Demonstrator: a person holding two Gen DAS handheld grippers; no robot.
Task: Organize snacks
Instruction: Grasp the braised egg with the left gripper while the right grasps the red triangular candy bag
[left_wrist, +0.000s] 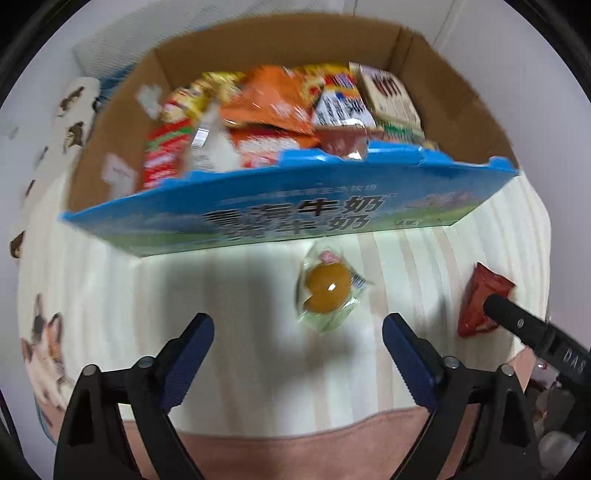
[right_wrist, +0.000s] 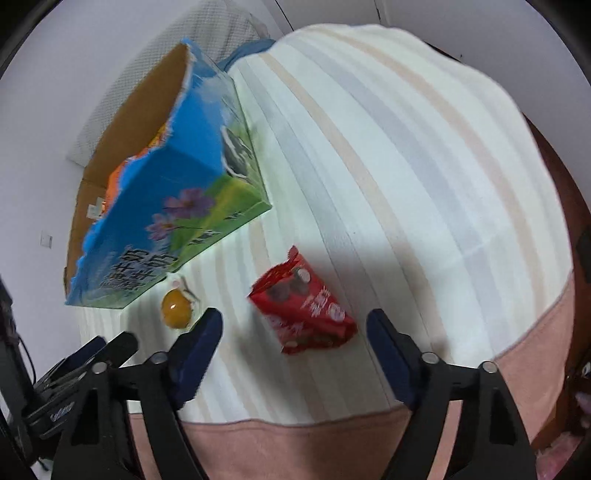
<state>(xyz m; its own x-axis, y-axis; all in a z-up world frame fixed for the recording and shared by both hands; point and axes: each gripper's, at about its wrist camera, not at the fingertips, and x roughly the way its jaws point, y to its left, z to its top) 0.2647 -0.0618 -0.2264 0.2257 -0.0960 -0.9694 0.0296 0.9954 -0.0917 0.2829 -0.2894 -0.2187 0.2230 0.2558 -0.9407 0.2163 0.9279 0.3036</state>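
Observation:
A blue milk carton box (left_wrist: 288, 218) with a torn-open top stands on the striped bedspread (left_wrist: 406, 258) and holds several snack packs (left_wrist: 273, 107). A clear packet with an orange round jelly (left_wrist: 327, 291) lies in front of the box. A red snack bag (left_wrist: 480, 299) lies to its right. My left gripper (left_wrist: 298, 332) is open and empty, just short of the jelly packet. In the right wrist view, my right gripper (right_wrist: 294, 325) is open around the red bag (right_wrist: 304, 306); the jelly (right_wrist: 176, 302) and the box (right_wrist: 166, 206) lie to its left.
The striped cover ends in a pink border (left_wrist: 295, 450) at the near edge. A cat-print cloth (left_wrist: 48, 354) lies at the left. A pillow (right_wrist: 221, 29) and white wall stand behind the box. The right gripper's finger (left_wrist: 517, 325) shows at right over the red bag.

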